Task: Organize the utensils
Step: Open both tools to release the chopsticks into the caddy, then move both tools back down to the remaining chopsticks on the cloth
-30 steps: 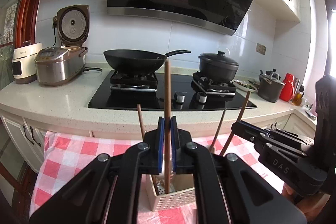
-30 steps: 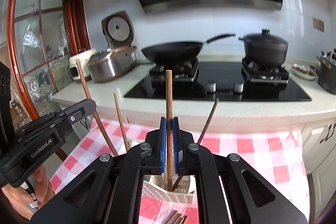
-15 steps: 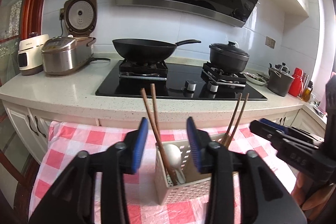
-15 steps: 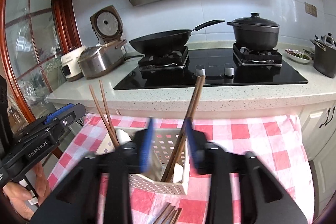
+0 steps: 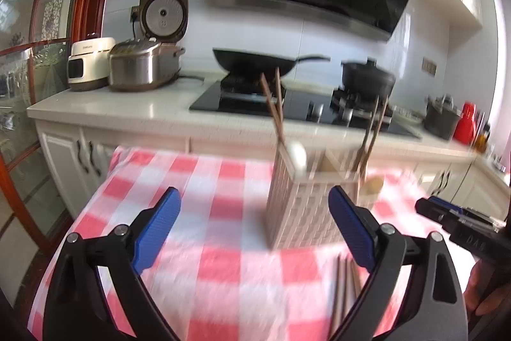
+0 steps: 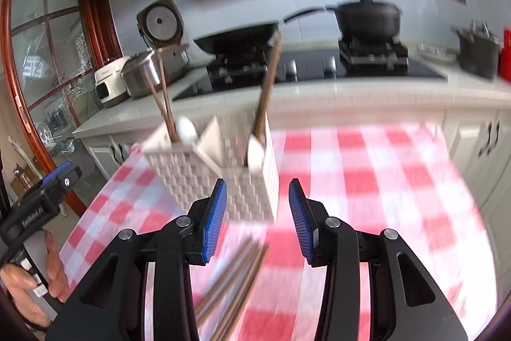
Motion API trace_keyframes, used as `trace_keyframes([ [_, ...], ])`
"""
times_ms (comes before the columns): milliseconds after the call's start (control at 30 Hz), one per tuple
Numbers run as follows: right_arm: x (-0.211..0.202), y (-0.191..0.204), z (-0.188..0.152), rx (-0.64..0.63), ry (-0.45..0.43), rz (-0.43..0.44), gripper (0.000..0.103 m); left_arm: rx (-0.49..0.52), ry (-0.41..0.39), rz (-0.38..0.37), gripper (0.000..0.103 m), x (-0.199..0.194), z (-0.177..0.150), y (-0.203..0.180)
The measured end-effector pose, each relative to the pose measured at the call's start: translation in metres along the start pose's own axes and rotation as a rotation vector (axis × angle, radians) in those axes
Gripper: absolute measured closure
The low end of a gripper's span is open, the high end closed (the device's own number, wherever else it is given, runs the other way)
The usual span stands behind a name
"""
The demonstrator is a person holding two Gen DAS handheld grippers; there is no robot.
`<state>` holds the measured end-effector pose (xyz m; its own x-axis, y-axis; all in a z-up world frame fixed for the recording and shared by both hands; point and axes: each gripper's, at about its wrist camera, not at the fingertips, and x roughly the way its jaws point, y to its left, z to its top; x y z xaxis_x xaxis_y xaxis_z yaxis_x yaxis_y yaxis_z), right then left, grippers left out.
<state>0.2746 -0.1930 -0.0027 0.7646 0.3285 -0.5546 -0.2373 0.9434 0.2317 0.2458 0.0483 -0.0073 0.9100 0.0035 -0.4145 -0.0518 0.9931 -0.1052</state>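
A white woven utensil holder point(image 5: 303, 206) point(image 6: 223, 178) stands on the red-checked tablecloth. Brown chopsticks point(image 5: 274, 104) point(image 6: 161, 98) and a white spoon point(image 5: 297, 154) point(image 6: 186, 128) stand in its left compartment. More chopsticks point(image 5: 372, 130) point(image 6: 268, 85) and a spoon point(image 6: 255, 152) stand in its right compartment. Loose chopsticks point(image 5: 343, 286) point(image 6: 233, 280) lie on the cloth in front of the holder. My left gripper point(image 5: 254, 232) is open and empty, low before the holder. My right gripper point(image 6: 258, 216) is open and empty, just above the loose chopsticks.
The table point(image 5: 223, 270) abuts a white counter point(image 5: 111, 107) with a rice cooker point(image 5: 147, 66), a wok point(image 5: 252, 61) and a black pot point(image 5: 367, 79) on the hob. Cabinets point(image 6: 488, 143) stand right of the table. Both views are motion-blurred.
Both grippers let go of the chopsticks they held over the holder, which now stand in it. Both opened wide, pulled back and dropped lower toward the table.
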Motion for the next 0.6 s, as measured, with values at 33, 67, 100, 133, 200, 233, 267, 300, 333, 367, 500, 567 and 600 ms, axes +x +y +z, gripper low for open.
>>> trace_keyframes([
  [33,0.000,-0.002,-0.008,0.017,0.011,0.001,0.063,0.009,0.013,0.008,0.011,-0.002,-0.009,0.000],
  [67,0.000,-0.006,-0.017,0.035,0.023,0.001,0.063,0.018,0.033,0.015,0.011,-0.004,-0.019,0.000],
  [100,0.000,-0.008,-0.024,0.052,0.035,0.001,0.063,0.020,0.046,0.016,0.011,-0.005,-0.027,0.001],
  [133,0.001,-0.011,-0.032,0.068,0.047,-0.004,0.063,0.019,0.063,0.015,0.011,-0.006,-0.034,0.002],
  [200,0.000,-0.017,-0.046,0.090,0.066,-0.023,0.063,0.022,0.091,0.012,0.011,-0.009,-0.049,0.004],
  [233,0.001,-0.018,-0.051,0.099,0.075,-0.026,0.063,0.025,0.099,0.013,0.011,-0.010,-0.054,0.005],
  [267,0.000,-0.020,-0.056,0.109,0.083,-0.026,0.063,0.030,0.107,0.015,0.011,-0.011,-0.059,0.005],
  [300,-0.001,-0.022,-0.060,0.114,0.089,-0.027,0.063,0.034,0.119,0.015,0.011,-0.013,-0.065,0.005],
  [333,-0.002,-0.022,-0.065,0.114,0.092,-0.033,0.063,0.036,0.129,0.013,0.011,-0.014,-0.070,0.005],
  [367,-0.003,-0.022,-0.068,0.114,0.095,-0.038,0.063,0.037,0.135,0.012,0.011,-0.014,-0.073,0.005],
  [500,-0.006,-0.021,-0.079,0.110,0.108,-0.055,0.063,0.039,0.164,0.020,0.011,-0.016,-0.087,0.005],
  [567,-0.006,-0.021,-0.083,0.113,0.114,-0.061,0.063,0.032,0.172,0.017,0.011,-0.018,-0.091,0.006],
  [600,-0.007,-0.021,-0.084,0.117,0.116,-0.059,0.063,0.029,0.172,0.014,0.011,-0.020,-0.092,0.006],
])
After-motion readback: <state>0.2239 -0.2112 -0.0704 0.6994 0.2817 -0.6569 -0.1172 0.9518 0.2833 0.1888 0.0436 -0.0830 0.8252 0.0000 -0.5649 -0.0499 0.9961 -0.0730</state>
